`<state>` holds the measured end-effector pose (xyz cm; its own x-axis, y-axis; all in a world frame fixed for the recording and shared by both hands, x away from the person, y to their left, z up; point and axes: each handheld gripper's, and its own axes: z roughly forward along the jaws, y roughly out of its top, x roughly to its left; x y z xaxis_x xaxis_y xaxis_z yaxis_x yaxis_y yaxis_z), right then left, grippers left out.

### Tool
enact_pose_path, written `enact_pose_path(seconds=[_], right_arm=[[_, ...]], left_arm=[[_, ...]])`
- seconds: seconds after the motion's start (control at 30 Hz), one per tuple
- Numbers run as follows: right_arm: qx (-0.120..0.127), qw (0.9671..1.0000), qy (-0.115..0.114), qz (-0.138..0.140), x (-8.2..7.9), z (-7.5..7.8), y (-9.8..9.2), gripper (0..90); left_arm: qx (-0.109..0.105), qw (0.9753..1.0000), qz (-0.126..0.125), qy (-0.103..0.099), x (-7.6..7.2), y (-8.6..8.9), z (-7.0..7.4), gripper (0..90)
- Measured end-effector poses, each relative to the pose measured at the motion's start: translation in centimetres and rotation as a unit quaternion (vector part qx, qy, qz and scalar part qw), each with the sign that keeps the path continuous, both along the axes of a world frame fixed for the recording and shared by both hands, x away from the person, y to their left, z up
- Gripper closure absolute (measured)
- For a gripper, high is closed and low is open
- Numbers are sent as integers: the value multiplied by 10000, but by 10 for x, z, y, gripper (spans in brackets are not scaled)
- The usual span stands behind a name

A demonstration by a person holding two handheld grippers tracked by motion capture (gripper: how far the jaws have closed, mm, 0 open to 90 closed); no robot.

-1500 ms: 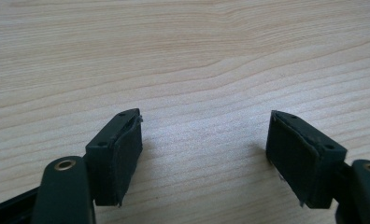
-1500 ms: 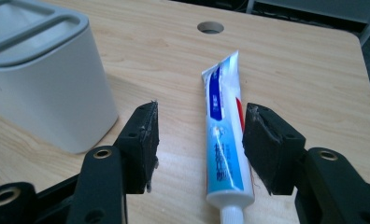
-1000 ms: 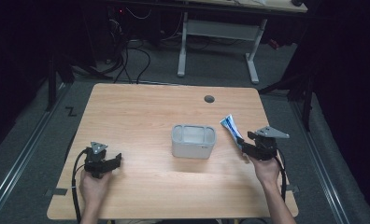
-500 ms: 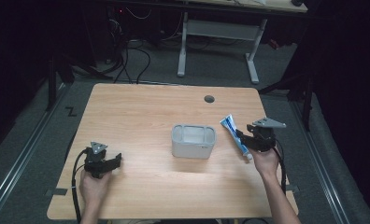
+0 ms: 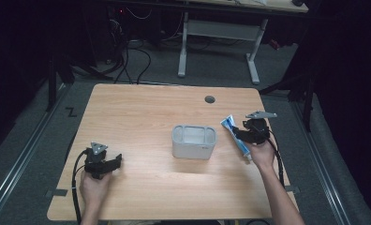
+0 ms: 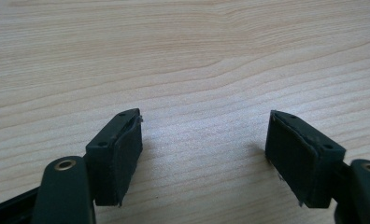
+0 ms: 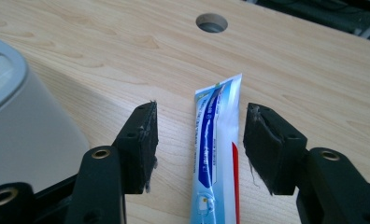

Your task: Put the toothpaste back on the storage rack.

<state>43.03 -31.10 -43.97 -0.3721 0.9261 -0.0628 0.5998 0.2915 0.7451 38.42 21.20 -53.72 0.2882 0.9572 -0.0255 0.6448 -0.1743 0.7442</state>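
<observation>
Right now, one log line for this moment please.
right gripper: open, astride toothpaste tube | left gripper: open, idle | bin: centre of table

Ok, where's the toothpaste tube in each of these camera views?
High view: toothpaste tube lies right of the grey bin, under the right gripper.
Left gripper view: bare wooden table between open jaws.
Right gripper view: tube at centre between open jaws, not clamped.
Shared landmark: the round table hole, beyond the tube.

The wooden table is evenly lit from above, while the surroundings are left almost black. Soft shadows are cast; near parts in both gripper views are slightly blurred.
</observation>
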Motion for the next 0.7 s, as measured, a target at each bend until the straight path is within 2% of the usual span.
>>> enact_pose_path(seconds=[0.17,0.47,0.63,0.7], right_arm=[[-19,9999,117,-69,9,-4,1,445],[-242,9992,308,-82,27,-13,8,436],[-418,9977,519,-94,39,-22,14,434],[-385,9974,602,-121,43,-25,14,431]], left_arm=[[11,10000,-3,0,0,0,0,276],[-4,10000,-4,3,0,0,0,278],[-15,10000,-10,10,0,1,0,277],[-12,10000,-9,9,0,1,0,278]])
